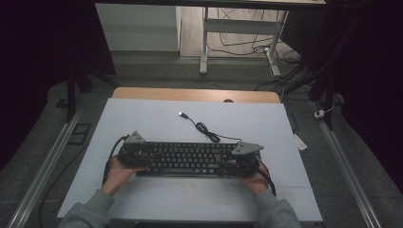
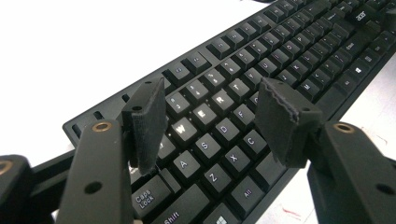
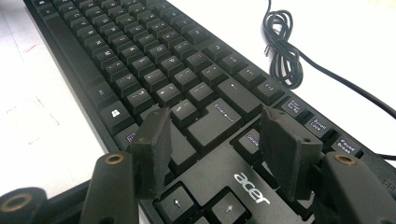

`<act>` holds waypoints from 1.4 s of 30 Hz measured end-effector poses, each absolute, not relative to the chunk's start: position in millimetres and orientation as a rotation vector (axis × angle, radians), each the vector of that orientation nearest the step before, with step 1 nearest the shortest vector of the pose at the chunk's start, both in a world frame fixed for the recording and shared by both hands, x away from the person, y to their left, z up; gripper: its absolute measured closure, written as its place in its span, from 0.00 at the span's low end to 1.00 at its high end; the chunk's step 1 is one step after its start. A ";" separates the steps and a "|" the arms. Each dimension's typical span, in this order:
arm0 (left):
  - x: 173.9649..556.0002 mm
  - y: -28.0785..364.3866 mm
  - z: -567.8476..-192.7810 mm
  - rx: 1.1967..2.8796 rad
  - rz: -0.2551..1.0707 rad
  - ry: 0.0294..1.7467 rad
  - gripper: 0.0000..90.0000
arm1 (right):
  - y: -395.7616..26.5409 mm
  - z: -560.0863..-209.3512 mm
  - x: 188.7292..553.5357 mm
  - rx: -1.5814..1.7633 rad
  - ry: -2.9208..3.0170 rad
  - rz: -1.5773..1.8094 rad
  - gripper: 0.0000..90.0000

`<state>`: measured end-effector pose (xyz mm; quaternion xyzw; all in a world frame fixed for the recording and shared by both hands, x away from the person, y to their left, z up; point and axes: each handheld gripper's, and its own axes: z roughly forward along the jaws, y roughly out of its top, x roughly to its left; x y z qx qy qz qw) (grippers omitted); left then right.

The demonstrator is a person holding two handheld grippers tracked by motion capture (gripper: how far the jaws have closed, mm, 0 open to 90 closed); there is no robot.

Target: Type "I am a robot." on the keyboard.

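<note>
A black Acer keyboard (image 1: pixel 187 159) lies on the white table cover, near the front edge. Its cable (image 1: pixel 209 130) runs back in a small coil to a USB plug (image 1: pixel 182 114). My left gripper (image 1: pixel 141 153) is at the keyboard's left end. In the left gripper view the gripper (image 2: pixel 212 112) is open, its pads (image 2: pixel 148 121) standing above the W, E, R and A, S, D keys (image 2: pixel 205 116). My right gripper (image 1: pixel 236 161) is at the right end, and this gripper (image 3: pixel 217 135) is open over the Enter key (image 3: pixel 219 119) and the logo. Nothing lies between either pair of jaws.
The white cover (image 1: pixel 142 118) spreads over a wooden table (image 1: pixel 190 93) with bare room behind and beside the keyboard. The coiled cable (image 3: pixel 280 51) lies just behind the keyboard's right half. Beyond the table stand white desk legs (image 1: pixel 204 42) and loose floor cables (image 1: pixel 285 57).
</note>
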<state>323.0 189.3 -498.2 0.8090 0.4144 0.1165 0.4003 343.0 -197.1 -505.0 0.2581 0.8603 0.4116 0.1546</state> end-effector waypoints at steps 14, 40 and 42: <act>331.1 180.3 -499.5 2.100 0.305 0.987 0.76 | -196.5 -505.5 343.1 0.739 2.466 1.179 0.49; 346.2 151.6 -518.4 2.204 0.291 0.955 0.99 | -196.2 -506.0 343.3 0.739 2.468 1.178 0.49; 346.5 151.3 -518.9 2.205 0.293 0.956 0.99 | -196.1 -506.0 343.3 0.740 2.468 1.179 0.49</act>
